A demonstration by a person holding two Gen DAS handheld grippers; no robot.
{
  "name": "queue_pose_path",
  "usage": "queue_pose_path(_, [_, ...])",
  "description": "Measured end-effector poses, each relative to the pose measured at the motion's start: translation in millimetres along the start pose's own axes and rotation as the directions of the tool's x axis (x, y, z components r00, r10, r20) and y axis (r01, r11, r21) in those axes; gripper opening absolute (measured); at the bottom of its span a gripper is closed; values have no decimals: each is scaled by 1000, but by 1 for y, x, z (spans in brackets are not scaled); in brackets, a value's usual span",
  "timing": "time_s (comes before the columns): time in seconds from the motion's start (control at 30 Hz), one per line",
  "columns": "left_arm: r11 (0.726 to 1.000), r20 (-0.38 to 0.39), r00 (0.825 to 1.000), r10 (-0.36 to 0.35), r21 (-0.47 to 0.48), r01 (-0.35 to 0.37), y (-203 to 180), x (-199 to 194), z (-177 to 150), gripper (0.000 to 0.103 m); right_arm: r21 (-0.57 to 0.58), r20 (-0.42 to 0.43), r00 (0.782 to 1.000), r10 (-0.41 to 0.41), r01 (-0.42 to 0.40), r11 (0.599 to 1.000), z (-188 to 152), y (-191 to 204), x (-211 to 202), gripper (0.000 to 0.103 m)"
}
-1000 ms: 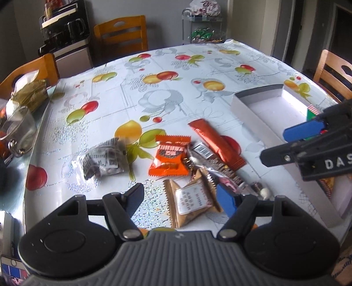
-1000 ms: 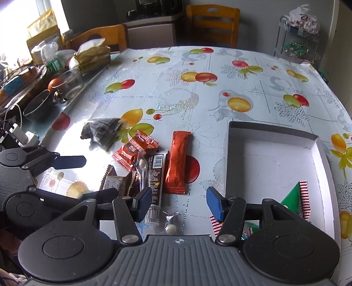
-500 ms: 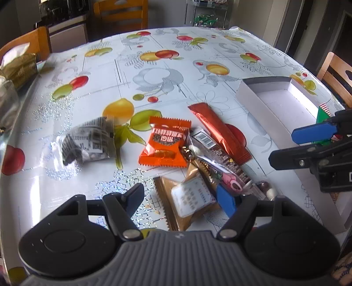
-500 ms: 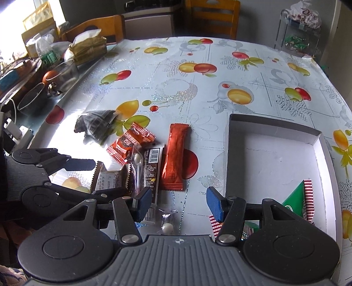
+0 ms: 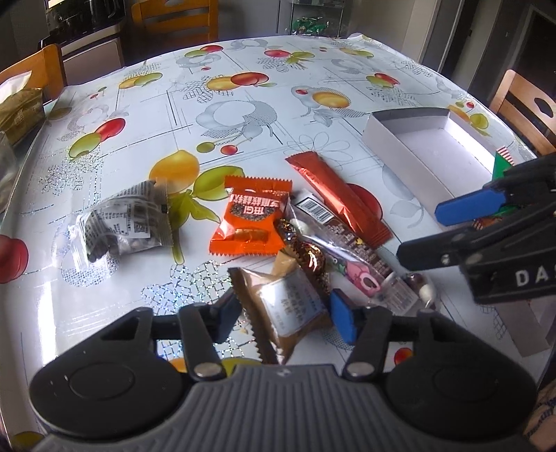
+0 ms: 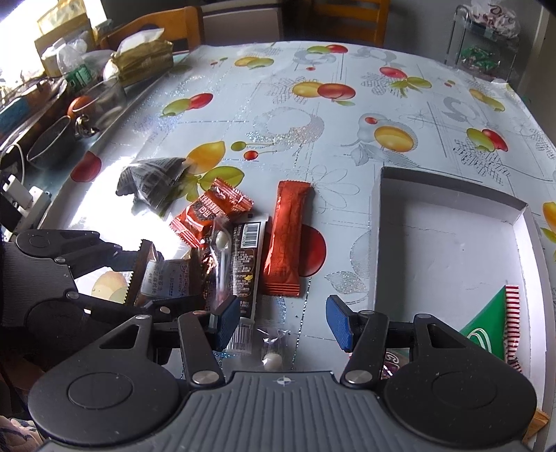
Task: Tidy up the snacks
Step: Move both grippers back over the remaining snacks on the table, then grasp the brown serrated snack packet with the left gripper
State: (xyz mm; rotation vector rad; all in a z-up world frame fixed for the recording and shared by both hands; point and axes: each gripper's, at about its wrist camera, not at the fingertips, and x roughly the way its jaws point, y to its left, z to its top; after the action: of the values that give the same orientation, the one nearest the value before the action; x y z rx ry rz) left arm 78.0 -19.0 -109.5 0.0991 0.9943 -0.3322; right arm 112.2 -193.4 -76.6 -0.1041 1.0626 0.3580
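Left gripper (image 5: 285, 313) closing around brown packet (image 5: 290, 313); right gripper (image 6: 283, 321) open, empty; fruit-print tablecloth (image 5: 243, 104), wooden chairs (image 5: 173, 17).

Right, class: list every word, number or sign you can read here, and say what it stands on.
"DAS": white letters on the right gripper, cut off at the picture's edge.
Orange snack packet: large print, not legible.
Dark bar's barcode and brown packet's label: too small.
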Motion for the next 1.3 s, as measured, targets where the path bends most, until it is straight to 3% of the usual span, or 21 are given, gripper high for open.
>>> queue_pose_path(0.4, [1000, -5, 1000, 19, -15, -19, 10, -10, -11, 49, -11, -46, 999, 28, -28, 1000, 1, 10, 23, 56])
queue_pose_path(0.67, [999, -10, 999, 35, -23, -36, 17, -15, -17, 49, -25, -68, 997, 48, -50, 998, 3, 18, 35, 44])
queue_pose_path(0.9, [999, -13, 999, 41, -26, -41, 19, -19, -20, 49, -21, -55, 997, 61, -63, 998, 8, 21, 39, 40])
queue_pose_path(1.3, [999, -10, 999, 38, -36, -39, 19, -21, -23, 49, -166, -25, 1000, 3, -7, 986, 1, 40, 40, 33])
